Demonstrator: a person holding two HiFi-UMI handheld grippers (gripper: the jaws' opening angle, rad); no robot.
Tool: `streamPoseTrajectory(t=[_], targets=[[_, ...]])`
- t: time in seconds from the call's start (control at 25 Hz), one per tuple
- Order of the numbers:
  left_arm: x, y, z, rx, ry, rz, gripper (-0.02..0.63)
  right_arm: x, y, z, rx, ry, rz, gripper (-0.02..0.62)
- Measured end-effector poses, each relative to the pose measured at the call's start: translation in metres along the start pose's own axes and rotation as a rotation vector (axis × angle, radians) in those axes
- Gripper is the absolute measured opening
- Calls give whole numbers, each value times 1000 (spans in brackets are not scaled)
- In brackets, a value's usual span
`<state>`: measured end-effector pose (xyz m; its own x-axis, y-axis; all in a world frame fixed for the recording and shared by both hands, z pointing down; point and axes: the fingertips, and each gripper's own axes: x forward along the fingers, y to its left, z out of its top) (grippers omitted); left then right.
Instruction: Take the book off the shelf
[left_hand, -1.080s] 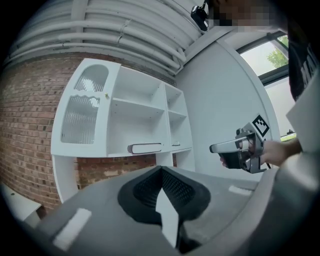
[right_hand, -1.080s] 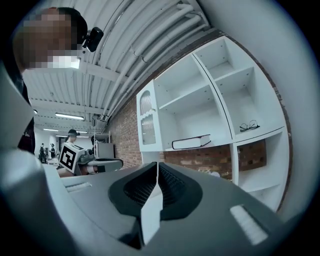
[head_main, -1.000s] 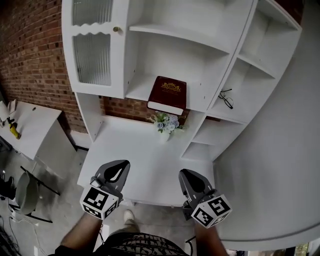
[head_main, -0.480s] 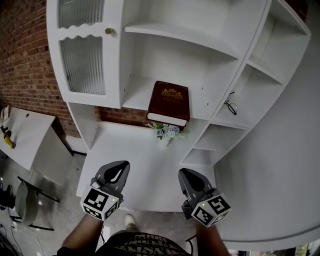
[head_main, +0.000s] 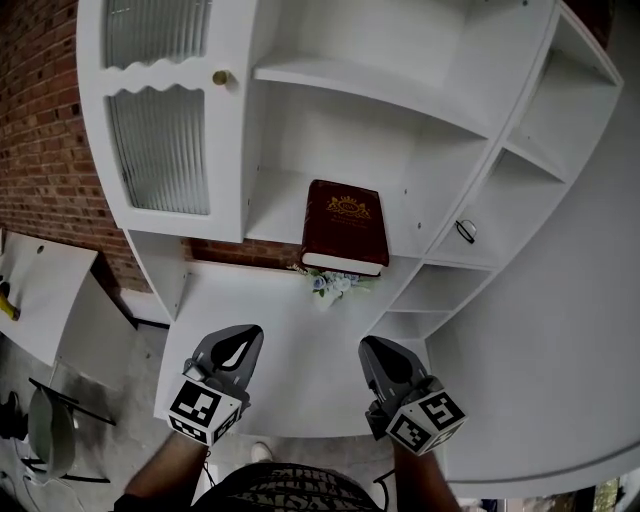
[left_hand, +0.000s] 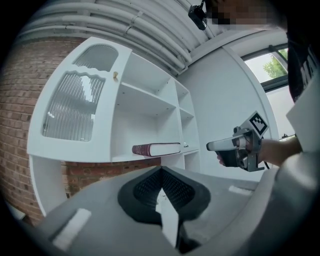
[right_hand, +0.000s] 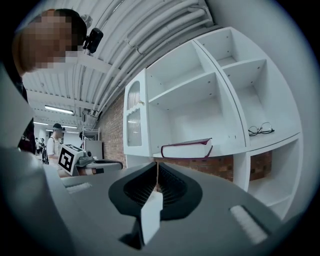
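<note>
Nearest the person, the left gripper (head_main: 238, 345) and the right gripper (head_main: 383, 362) are hovering side by side over the front part of the white desk (head_main: 270, 330), each with its jaws pressed together and gripping nothing. Beyond them, a small bunch of pale flowers (head_main: 333, 285) is sitting at the back of the desk, just below the shelf (head_main: 275, 208). Farther off, the dark red book (head_main: 345, 226) with gold print on its cover is lying flat at the front of that shelf, well apart from both grippers. A pair of glasses (head_main: 466, 231) is resting in the compartment to its right, and a ribbed-glass cabinet door (head_main: 160, 140) is hanging to its left, beside the brick wall (head_main: 40, 150).
</note>
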<state>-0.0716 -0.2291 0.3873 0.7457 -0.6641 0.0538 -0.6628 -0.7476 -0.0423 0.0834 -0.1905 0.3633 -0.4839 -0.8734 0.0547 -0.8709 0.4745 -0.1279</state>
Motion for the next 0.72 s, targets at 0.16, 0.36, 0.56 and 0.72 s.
streamPoseTrajectory(t=[0.16,0.36,0.56,0.72], targets=[[11,5,-1,-4,-17,-34,0,5,-1,-7,4,18,-25,29],[33,4,4,-1,-27,-68,0,2,-20,1,14,10,-69,28],[55,8,7,27,-18,-52,1,5,-45,19,14,-25,-75,26],[72,21,15,48,-33,1,1,19,-65,33,21,-51,-45,27]])
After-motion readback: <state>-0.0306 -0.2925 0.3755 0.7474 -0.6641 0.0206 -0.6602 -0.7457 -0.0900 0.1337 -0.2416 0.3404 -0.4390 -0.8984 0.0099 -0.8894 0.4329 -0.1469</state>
